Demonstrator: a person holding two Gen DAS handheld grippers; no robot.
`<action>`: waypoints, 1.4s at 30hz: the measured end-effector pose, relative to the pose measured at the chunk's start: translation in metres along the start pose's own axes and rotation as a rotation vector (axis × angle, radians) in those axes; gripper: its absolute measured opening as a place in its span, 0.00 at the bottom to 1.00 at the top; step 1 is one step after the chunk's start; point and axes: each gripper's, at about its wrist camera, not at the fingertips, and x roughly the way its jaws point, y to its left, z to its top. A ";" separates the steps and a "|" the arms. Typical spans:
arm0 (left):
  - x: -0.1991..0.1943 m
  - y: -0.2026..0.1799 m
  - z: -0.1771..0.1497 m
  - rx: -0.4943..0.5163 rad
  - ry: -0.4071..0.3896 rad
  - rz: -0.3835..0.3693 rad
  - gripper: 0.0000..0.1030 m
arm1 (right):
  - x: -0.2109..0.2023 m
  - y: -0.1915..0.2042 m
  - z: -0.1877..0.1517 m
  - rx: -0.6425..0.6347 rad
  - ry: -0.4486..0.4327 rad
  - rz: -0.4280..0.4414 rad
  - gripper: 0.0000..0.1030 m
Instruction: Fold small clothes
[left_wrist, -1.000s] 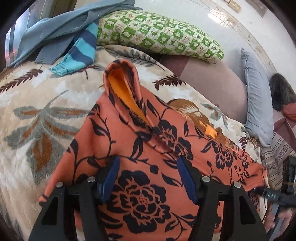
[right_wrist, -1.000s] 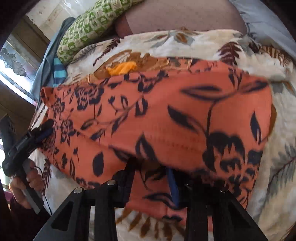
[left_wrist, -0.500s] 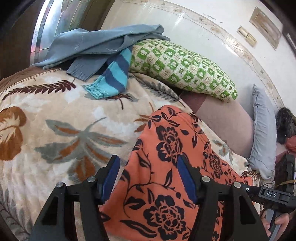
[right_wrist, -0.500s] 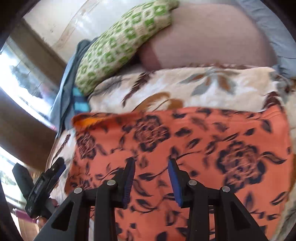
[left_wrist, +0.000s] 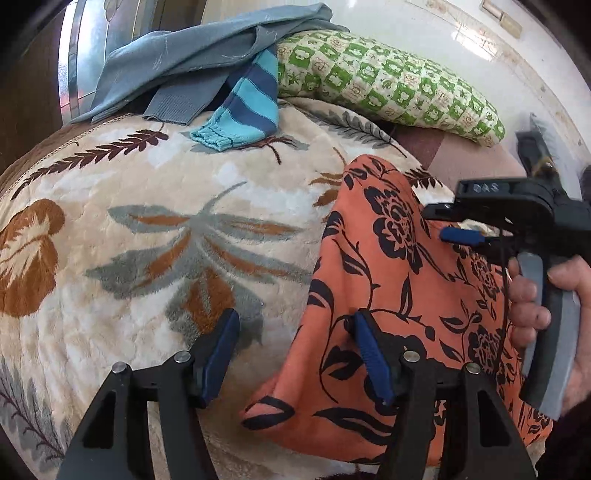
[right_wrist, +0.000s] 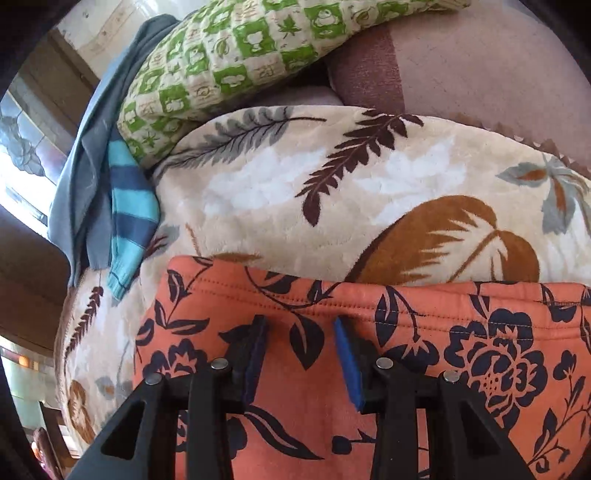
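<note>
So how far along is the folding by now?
Partly done: the orange floral garment lies folded over on the leaf-print blanket. Both hand-held grippers, left and right, are open above it, gripping nothing. The grey garment and striped one look unfolded.

Green checked pillow (left_wrist: 388, 88) beside leaf-print blanket (left_wrist: 155, 229).
</note>
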 end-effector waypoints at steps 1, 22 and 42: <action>-0.005 -0.001 0.002 0.004 -0.029 -0.003 0.63 | -0.011 0.000 -0.004 -0.011 -0.020 -0.005 0.40; 0.009 -0.075 -0.014 0.123 -0.059 0.157 0.80 | -0.203 -0.217 -0.133 0.151 -0.221 -0.240 0.48; -0.018 -0.050 0.003 0.059 -0.140 0.100 1.00 | -0.181 -0.188 -0.112 0.190 -0.149 -0.141 0.57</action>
